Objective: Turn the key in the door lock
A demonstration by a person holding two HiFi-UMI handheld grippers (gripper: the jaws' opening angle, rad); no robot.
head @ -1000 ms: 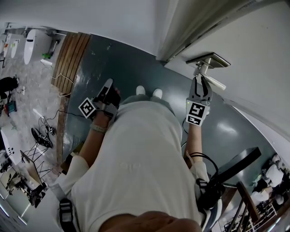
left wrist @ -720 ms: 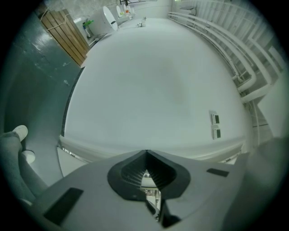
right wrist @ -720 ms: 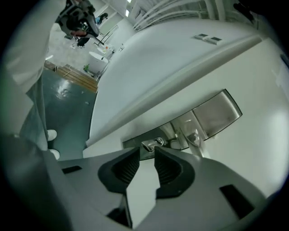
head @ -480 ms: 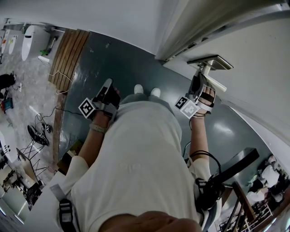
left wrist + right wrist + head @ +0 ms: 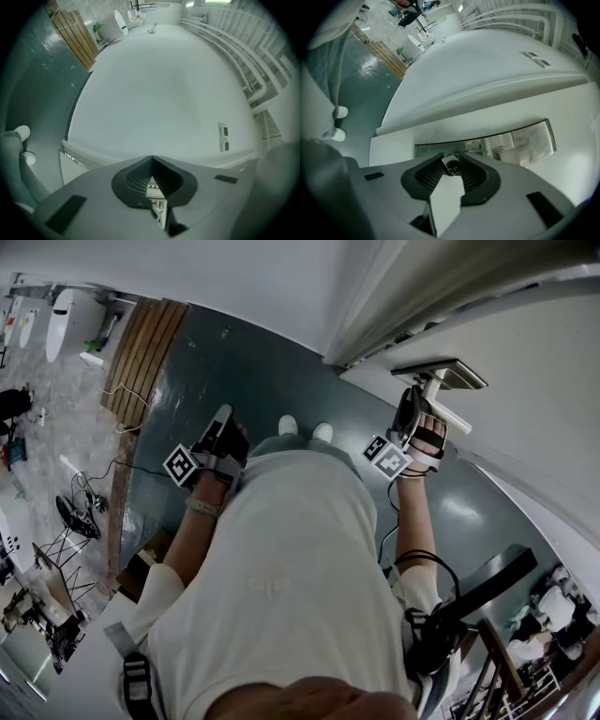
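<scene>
Right gripper (image 5: 410,409) is up at the lock plate (image 5: 441,374) on the door (image 5: 534,418), upper right of frame. Its jaws have just been opening, with the key (image 5: 451,167) loose between them. Left gripper (image 5: 223,427) hangs centre-left, jaws together on nothing.

- Soft, even indoor light; the white door (image 5: 544,418) reads bright and almost shadowless
- Beside the door, the dark glossy floor (image 5: 244,362) carries pale glare patches
- On the door, the lock plate (image 5: 497,140) mirrors the room
- Fisheye bends the door's edges into curves; both gripper views darken to black at the corners
- Head view's bottom edge, farthest from the door, is blurred
</scene>
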